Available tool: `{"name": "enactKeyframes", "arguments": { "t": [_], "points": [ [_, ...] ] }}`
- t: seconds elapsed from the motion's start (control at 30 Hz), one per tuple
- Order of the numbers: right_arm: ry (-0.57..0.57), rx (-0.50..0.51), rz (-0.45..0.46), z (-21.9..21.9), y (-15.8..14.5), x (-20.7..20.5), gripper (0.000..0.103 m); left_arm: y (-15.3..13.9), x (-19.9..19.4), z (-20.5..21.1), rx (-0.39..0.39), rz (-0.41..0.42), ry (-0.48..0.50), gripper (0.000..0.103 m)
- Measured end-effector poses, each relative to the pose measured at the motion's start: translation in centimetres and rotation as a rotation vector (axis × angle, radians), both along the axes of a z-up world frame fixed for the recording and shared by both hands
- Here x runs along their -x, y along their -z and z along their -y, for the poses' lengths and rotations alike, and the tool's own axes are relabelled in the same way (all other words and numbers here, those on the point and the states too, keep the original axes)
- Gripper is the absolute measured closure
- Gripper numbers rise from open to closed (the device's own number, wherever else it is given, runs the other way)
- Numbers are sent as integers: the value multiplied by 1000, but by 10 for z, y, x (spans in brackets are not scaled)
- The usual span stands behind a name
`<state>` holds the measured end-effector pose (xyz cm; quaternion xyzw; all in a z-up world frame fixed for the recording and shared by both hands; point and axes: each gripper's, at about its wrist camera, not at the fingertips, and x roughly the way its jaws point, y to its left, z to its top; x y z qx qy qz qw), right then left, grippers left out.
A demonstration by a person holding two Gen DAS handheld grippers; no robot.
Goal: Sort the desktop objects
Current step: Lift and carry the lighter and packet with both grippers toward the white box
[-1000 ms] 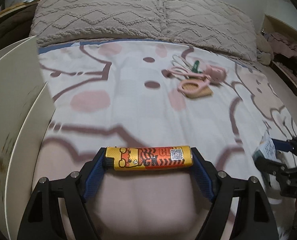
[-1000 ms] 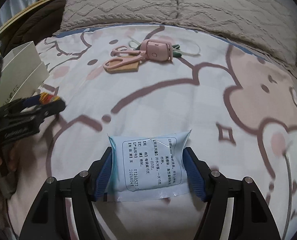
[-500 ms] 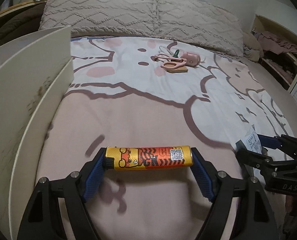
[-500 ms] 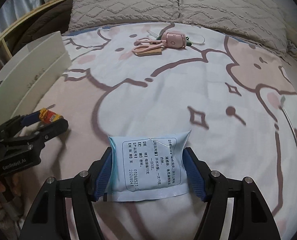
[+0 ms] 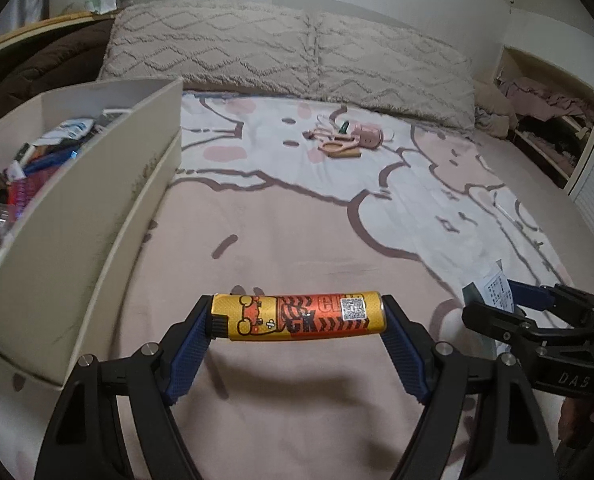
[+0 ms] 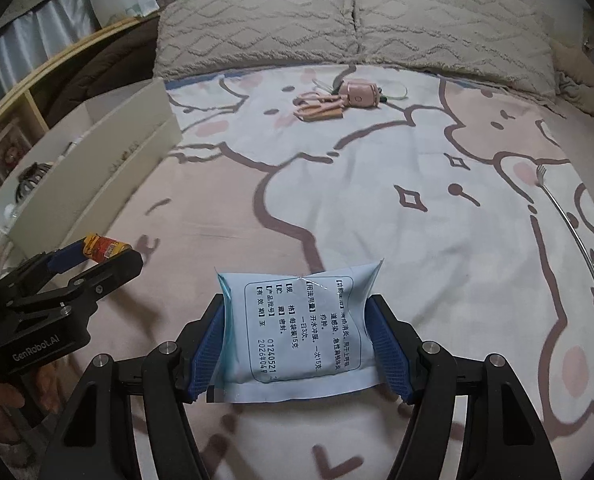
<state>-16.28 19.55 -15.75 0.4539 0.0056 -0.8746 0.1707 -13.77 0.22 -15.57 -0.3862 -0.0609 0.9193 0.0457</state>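
Note:
My left gripper is shut on an orange and yellow lighter, held crosswise above the bedspread; it also shows in the right wrist view. My right gripper is shut on a pale blue medicine sachet, seen edge-on in the left wrist view. A white storage box with several items inside stands to the left of the left gripper; it also shows in the right wrist view. Far off lie pink scissors and a pink case.
Two beige pillows line the head of the bed. A thin metal fork lies on the bedspread at the right. A shelf with clothes is at the far right. Brown bedding lies behind the box.
Both grippers have pulled back and up from the bedspread with their objects. The white box has come more fully into view on the left, its contents now visible.

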Motion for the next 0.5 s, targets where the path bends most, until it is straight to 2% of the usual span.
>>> {"name": "enactKeyframes", "arguments": {
  "t": [0.5],
  "points": [
    [-13,73,-109,24,-57,-40,33,-67,-46,31,-9,-152,-48,23]
  ]
}}
